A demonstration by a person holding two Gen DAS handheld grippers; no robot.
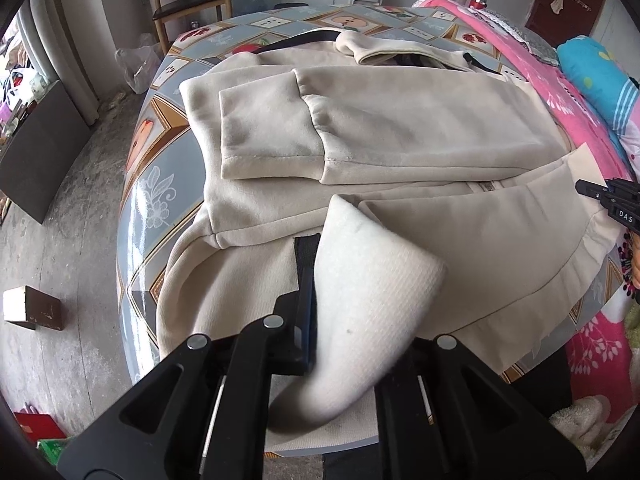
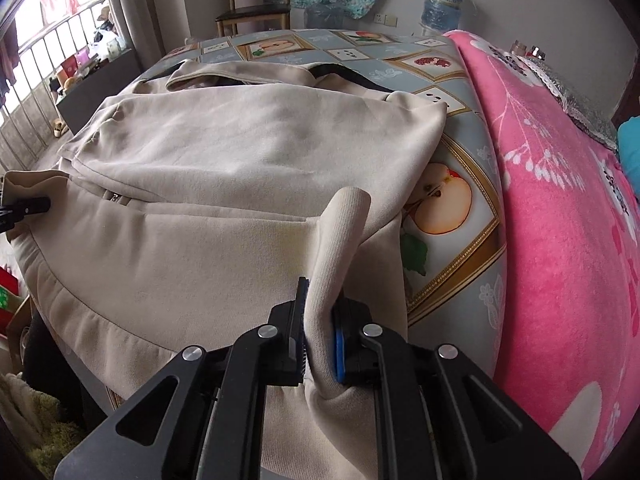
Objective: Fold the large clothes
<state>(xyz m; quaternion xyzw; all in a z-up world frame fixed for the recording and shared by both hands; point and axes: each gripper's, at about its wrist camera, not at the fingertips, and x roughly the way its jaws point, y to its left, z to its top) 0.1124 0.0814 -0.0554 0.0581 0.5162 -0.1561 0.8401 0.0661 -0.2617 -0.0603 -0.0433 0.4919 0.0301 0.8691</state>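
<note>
1. Nearest in the left wrist view, the left gripper (image 1: 320, 300) is clenched on a raised fold of the cream jacket (image 1: 360, 128) at its near hem.
2. The right gripper (image 2: 320, 320) pinches another upstanding fold of the jacket near its right edge.
3. The jacket lies spread on the patterned tablecloth (image 2: 448, 200), sleeves folded across its body, collar at the far end.
4. A pink blanket (image 2: 560, 200) lies just right of the table.

right tool (image 2: 320, 332) pinches beige garment (image 2: 224, 184) hem.
</note>
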